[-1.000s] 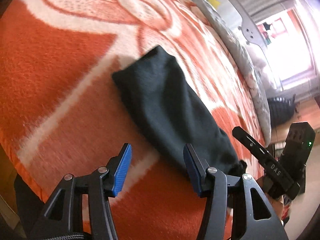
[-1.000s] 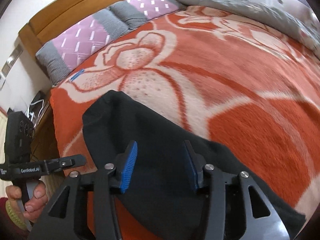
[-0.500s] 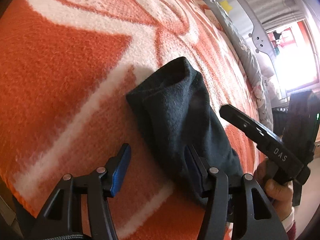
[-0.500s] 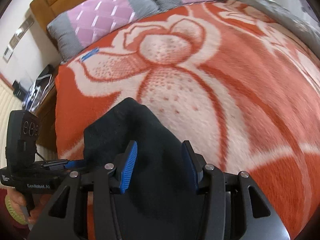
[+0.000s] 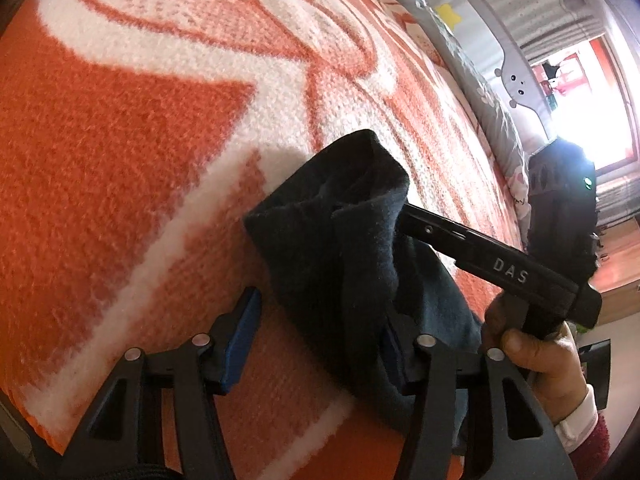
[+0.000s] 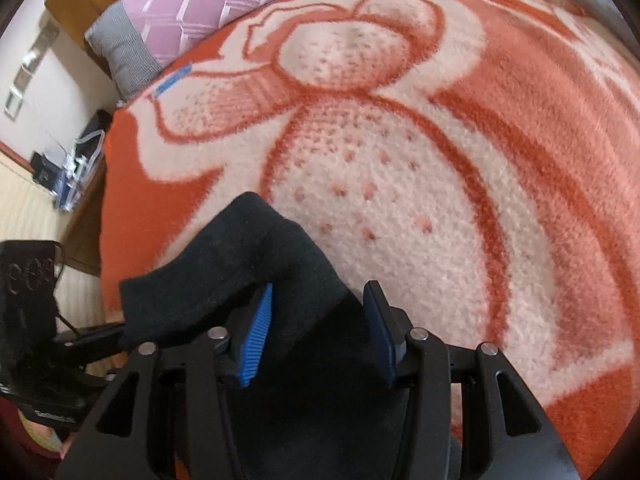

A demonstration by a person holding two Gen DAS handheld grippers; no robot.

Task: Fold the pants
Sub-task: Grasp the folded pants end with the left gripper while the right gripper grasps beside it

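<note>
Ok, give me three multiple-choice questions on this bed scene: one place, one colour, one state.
1. Where do the dark fleece pants lie?
A. on the orange-and-cream floral blanket
B. on the floor
C. on a chair
2. What colour are the right claw's finger pads?
A. red
B. blue
C. yellow
3. How do the right claw's jaws stand?
A. shut tight
B. apart, cloth between
C. out of view
Answers: 1 A, the pants rest on the blanket; 2 B, the ribbed pads show blue; 3 B, a wide gap holds dark cloth.
</note>
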